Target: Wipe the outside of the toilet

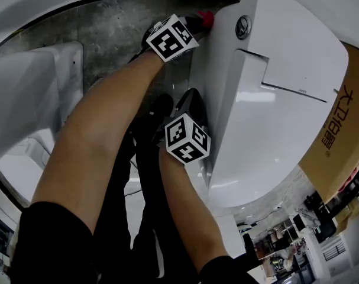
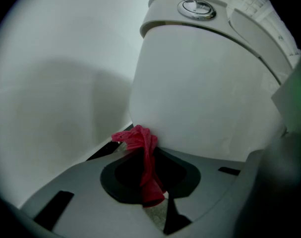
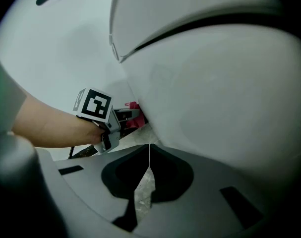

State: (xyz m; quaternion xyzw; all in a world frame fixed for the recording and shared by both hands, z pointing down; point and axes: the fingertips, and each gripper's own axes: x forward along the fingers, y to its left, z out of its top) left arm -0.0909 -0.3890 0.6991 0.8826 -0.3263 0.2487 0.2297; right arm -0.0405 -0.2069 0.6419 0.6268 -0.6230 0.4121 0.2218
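The white toilet (image 1: pixel 274 99) fills the right of the head view, lid down, round flush button (image 1: pixel 243 26) on the tank. My left gripper (image 1: pixel 198 21) reaches to the tank's side low at the back, shut on a red cloth (image 1: pixel 206 18). In the left gripper view the cloth (image 2: pixel 143 155) is bunched against the tank wall (image 2: pixel 200 93), pinched where the jaws meet (image 2: pixel 152 198). My right gripper (image 1: pixel 190 99) hangs beside the bowl, shut with nothing in it; its jaws meet (image 3: pixel 149 152) just under the bowl's curve (image 3: pixel 214 73). That view also shows the left gripper (image 3: pixel 121 117) and cloth (image 3: pixel 134 119).
A second white fixture (image 1: pixel 37 93) stands at the left across a strip of grey stone floor (image 1: pixel 108 28). A brown cardboard box (image 1: pixel 339 129) leans by the toilet's right side. The person's dark trouser legs (image 1: pixel 138 218) are below the arms. A white wall (image 2: pixel 56 83) lies behind the tank.
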